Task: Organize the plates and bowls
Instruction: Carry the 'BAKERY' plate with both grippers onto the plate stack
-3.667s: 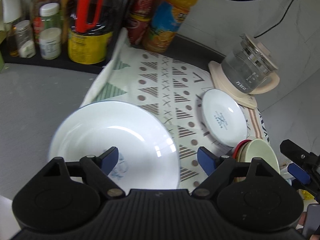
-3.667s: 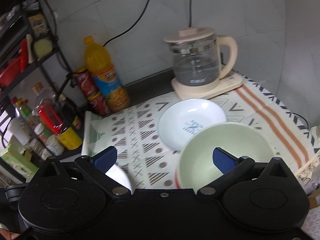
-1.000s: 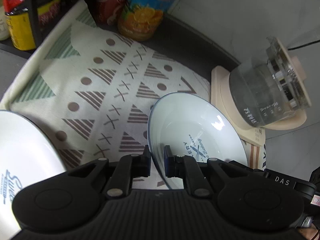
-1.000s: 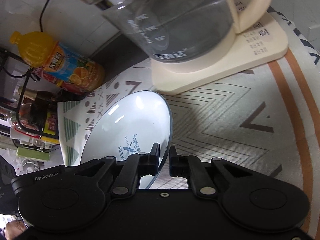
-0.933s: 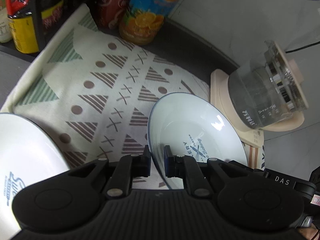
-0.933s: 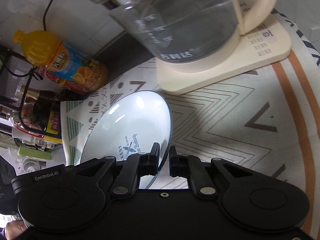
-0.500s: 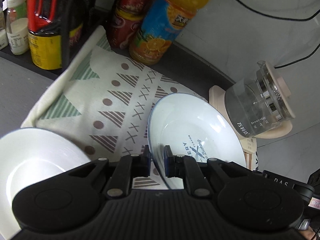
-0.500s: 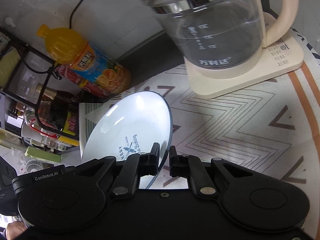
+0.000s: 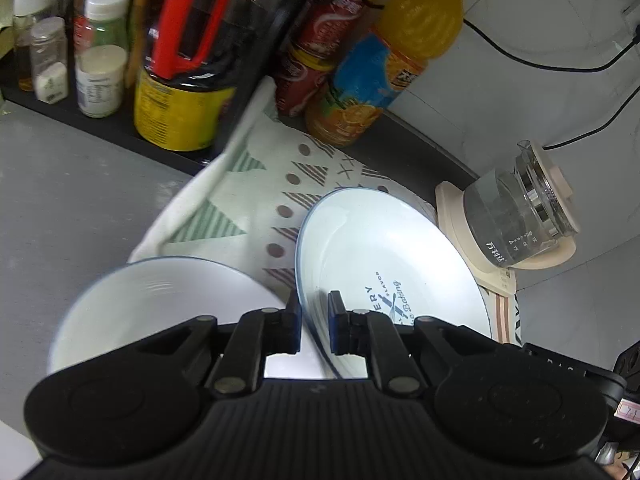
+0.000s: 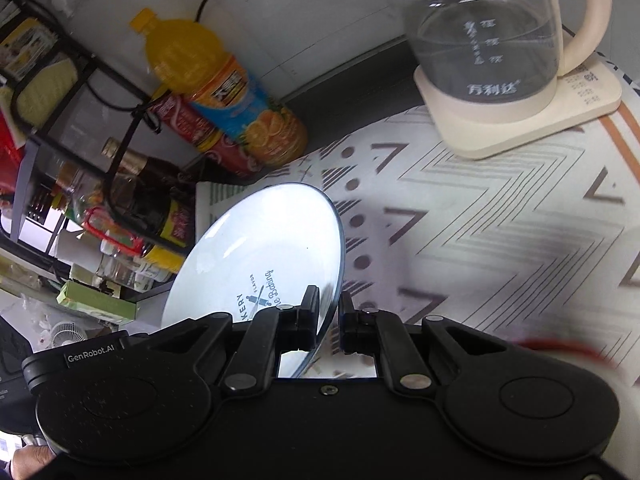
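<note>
White porcelain fills both views: I have the printed plate (image 9: 384, 264) pinched on opposite rims, the left tool (image 9: 314, 322) clamped on its left edge and the right tool (image 10: 329, 320) clamped on its right edge. A second ago it lay on the patterned cloth (image 10: 500, 240) close to the kettle (image 9: 520, 216); now it hangs tilted above the cloth and has come leftward, so the larger white plate (image 9: 160, 304) shows just beside it at near left. I judge I am carrying it over to stack on that plate.

How high the held plate rides, and whether its lower edge clears the big plate, I cannot tell; the tool bodies cover the near rims. A red blur (image 10: 560, 346) at near right is too smeared to identify.
</note>
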